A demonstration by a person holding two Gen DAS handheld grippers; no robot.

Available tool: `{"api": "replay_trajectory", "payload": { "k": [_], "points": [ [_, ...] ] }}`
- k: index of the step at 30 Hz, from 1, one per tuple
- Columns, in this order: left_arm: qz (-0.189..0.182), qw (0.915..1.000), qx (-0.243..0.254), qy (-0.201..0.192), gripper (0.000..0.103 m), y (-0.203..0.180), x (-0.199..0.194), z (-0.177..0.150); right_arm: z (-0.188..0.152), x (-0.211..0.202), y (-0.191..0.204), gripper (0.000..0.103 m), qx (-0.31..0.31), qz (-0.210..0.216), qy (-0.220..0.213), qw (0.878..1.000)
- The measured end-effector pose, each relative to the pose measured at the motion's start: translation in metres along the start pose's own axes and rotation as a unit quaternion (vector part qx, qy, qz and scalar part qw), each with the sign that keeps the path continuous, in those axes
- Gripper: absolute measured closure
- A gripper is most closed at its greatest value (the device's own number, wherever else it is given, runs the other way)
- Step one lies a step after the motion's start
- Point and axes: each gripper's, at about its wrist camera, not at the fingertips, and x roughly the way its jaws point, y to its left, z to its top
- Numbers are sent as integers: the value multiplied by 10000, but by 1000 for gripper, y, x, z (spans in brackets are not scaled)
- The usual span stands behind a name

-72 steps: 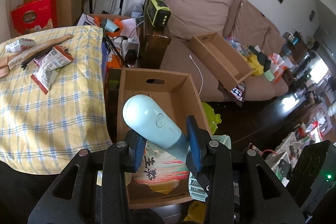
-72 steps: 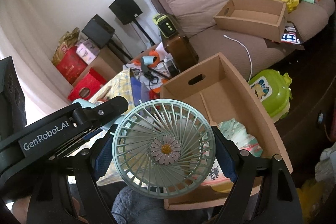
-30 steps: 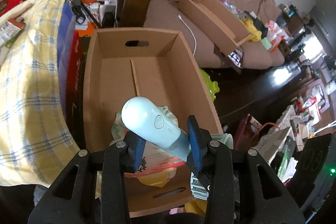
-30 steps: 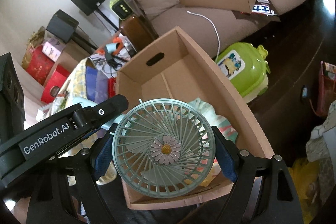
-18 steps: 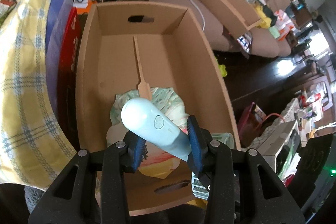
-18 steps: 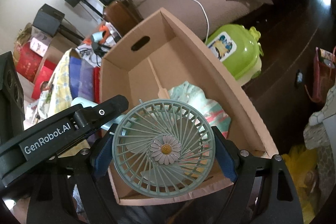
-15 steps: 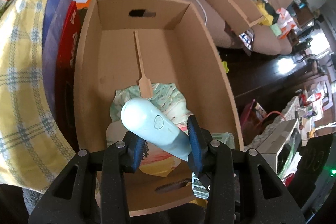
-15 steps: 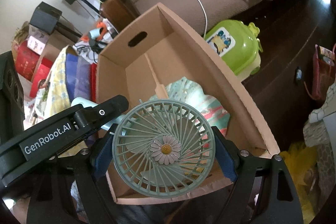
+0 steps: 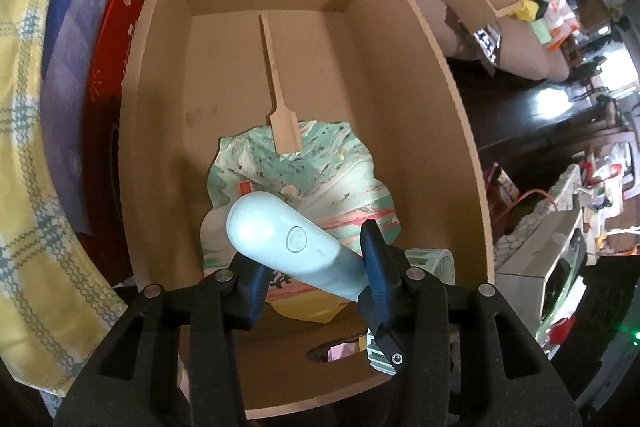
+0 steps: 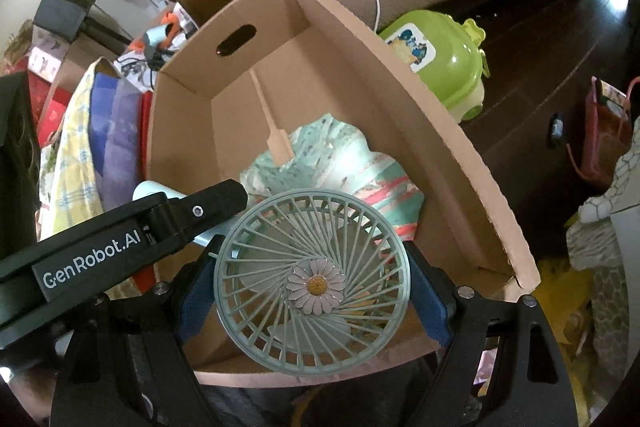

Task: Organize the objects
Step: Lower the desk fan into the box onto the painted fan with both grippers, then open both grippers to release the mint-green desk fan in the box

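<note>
Both grippers carried one handheld fan: your left gripper (image 9: 314, 277), jaws opening, bracketed its handle (image 9: 288, 241); your right gripper (image 10: 312, 287) clamped the fan head (image 10: 312, 283). Cardboard box (image 9: 452, 131) lay directly below, paper fan (image 9: 320, 171) already inside. Release remained.

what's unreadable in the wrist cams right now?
- Left wrist view: the fan handle hides its join to the head; the left gripper covers it. Its jaws are opening.
- Left wrist view: the paper fan is partly covered by handle and jaws.
- Right wrist view: the fan head blocks the cardboard box floor behind it.
</note>
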Motion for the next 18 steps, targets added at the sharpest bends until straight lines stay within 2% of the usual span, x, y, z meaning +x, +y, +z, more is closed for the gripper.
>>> {"api": "replay_trajectory", "payload": {
  "k": [10, 12, 14, 18],
  "points": [
    [81, 9988, -180, 442, 59, 8, 16, -1, -3, 13, 5, 17, -220, -226, 242, 9992],
    [116, 9985, -198, 500, 55, 9, 16, 0, -3, 13, 5, 17, -227, -234, 253, 9991],
    [140, 9981, -197, 562, 37, 9, 15, 1, -2, 14, 6, 16, -259, -339, 257, 9988],
    [135, 9990, -201, 376, 26, 9, 5, 4, -2, 11, 5, 16, -182, -288, 193, 9992]
  ]
}}
